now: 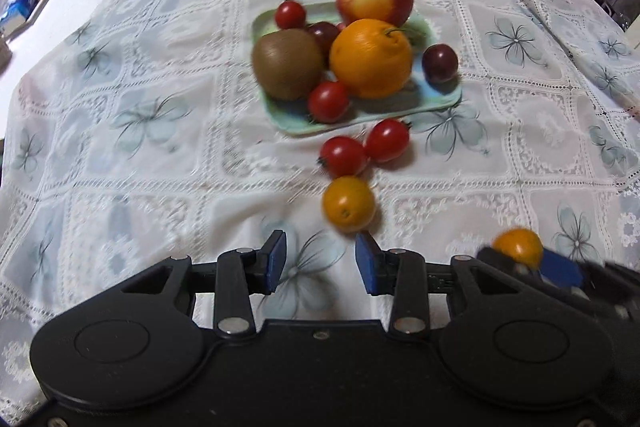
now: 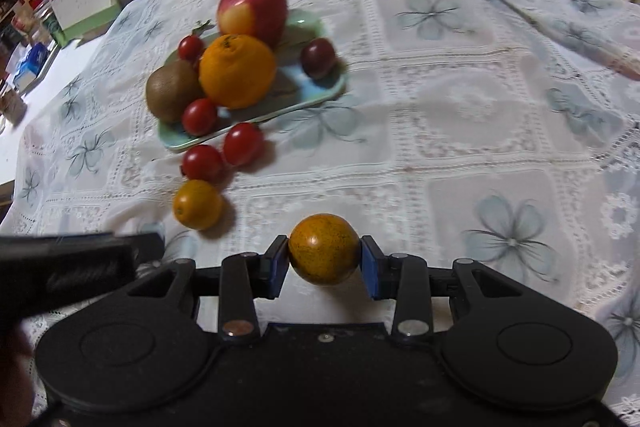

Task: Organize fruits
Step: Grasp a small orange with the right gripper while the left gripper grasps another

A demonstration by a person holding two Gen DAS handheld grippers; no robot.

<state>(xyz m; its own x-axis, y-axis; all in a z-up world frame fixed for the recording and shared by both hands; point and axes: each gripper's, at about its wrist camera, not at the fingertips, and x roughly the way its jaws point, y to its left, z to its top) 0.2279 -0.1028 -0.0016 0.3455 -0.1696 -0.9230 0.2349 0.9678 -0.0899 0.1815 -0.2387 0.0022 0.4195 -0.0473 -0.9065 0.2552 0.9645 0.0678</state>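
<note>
A small orange citrus fruit is clamped between the blue pads of the right claw, held above the lace-covered bench, well short of the pale green tray. It is judged light, firm and smooth-skinned, so a hold across its widest part, as taken here, should be kept gentle to avoid slipping or bruising. A second small orange fruit lies on the cloth just ahead of the left claw, whose jaws stand open and empty. The grip is shown plainly only in the right wrist view; in the left wrist view the held fruit is glimpsed at the edge. Two cherry tomatoes lie just outside the tray.
</note>
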